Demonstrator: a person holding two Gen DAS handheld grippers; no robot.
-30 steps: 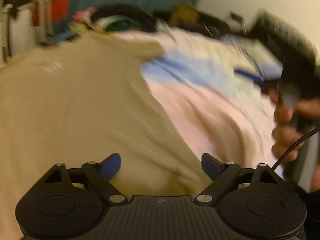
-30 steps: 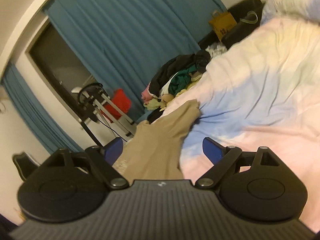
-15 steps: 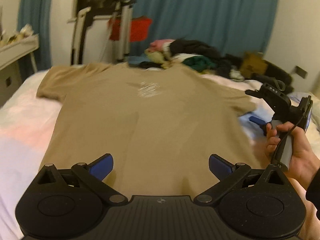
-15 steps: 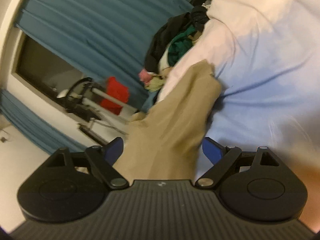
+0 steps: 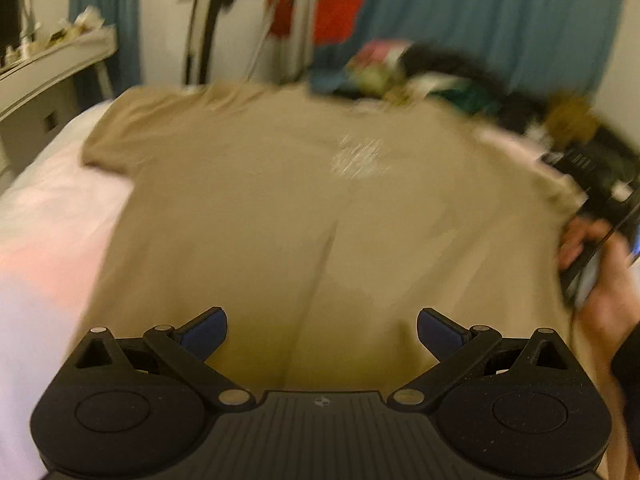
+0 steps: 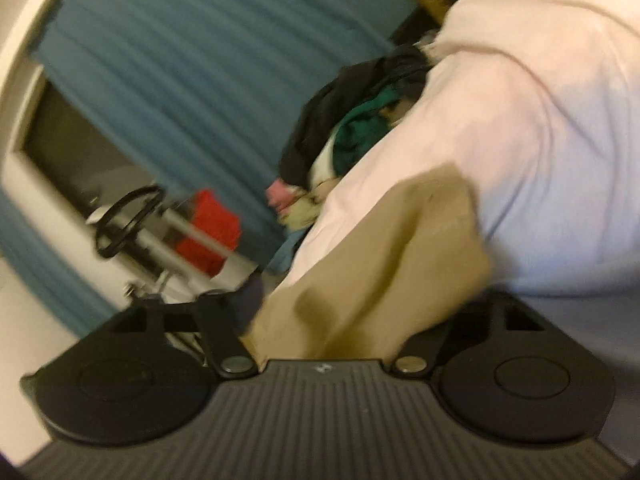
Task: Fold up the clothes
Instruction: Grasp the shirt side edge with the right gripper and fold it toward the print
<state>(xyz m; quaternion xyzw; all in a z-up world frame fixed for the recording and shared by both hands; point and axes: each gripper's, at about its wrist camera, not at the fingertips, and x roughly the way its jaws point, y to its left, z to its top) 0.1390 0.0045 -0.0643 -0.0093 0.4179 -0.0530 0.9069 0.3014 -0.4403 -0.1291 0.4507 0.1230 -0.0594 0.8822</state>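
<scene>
One tan T-shirt (image 5: 280, 216) spread flat on my bed (image 5: 44, 232).
My left gripper (image 5: 322, 330) hovers spread wide over its hem; whether my right gripper (image 6: 352, 308) grips the sleeve, I cannot tell.

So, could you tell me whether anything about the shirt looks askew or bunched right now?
Mostly it lies flat: the tan T-shirt is spread across the bed. The odd spot is its right sleeve, bunched into folds between the right tongs. The left tongs are open above the hem.
</scene>
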